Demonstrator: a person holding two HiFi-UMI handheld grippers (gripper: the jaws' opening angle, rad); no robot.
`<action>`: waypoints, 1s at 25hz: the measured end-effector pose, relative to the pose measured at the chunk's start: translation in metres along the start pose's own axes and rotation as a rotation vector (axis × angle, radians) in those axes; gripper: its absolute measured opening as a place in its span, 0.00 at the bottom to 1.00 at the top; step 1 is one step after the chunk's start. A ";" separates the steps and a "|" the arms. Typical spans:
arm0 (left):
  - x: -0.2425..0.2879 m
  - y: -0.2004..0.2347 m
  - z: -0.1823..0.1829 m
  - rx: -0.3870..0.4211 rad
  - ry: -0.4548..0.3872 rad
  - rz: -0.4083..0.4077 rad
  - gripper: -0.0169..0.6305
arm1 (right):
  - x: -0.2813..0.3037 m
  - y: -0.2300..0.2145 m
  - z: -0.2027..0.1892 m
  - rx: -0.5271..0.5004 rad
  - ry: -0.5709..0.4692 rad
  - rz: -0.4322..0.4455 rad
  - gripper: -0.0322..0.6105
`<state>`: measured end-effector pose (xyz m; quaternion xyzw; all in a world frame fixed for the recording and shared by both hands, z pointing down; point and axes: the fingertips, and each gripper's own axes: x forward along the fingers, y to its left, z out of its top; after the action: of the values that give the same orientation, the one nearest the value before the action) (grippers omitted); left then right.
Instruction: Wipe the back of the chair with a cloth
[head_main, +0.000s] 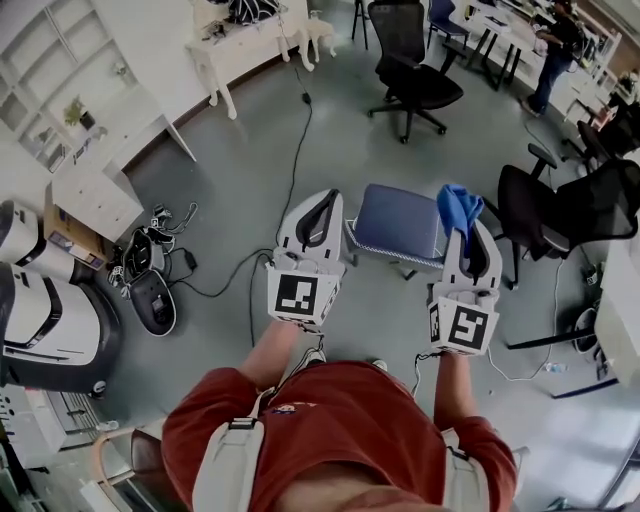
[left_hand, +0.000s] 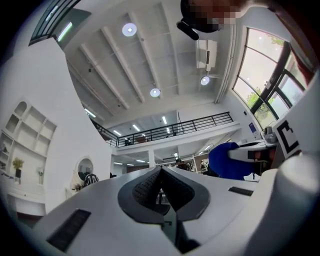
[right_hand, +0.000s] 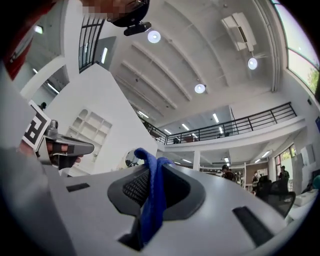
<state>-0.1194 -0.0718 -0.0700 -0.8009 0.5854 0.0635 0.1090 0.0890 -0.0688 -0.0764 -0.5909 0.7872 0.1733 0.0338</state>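
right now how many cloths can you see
1: a blue cloth, pinched in the right gripper, hanging over the blue-seated chair in the head view. The left gripper is shut with nothing in it. The clutter on the floor could hide another cloth.

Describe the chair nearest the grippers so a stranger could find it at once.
On the grey floor, just beyond the white left gripper and the white right gripper, which pinches a blue cloth, stands a chair with a square blue padded seat. Its neighbours are black office chairs; it alone has a blue seat.
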 end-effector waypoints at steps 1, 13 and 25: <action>0.000 0.001 0.002 0.003 0.010 -0.008 0.05 | 0.001 -0.001 0.005 -0.017 -0.009 -0.009 0.13; 0.010 0.001 0.010 0.048 0.010 -0.023 0.05 | 0.009 -0.019 0.004 0.008 -0.006 -0.061 0.13; 0.012 0.002 0.008 0.043 0.018 -0.024 0.05 | 0.014 -0.012 0.001 0.026 0.018 -0.039 0.13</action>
<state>-0.1172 -0.0809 -0.0809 -0.8058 0.5780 0.0425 0.1215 0.0958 -0.0839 -0.0839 -0.6074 0.7779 0.1567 0.0379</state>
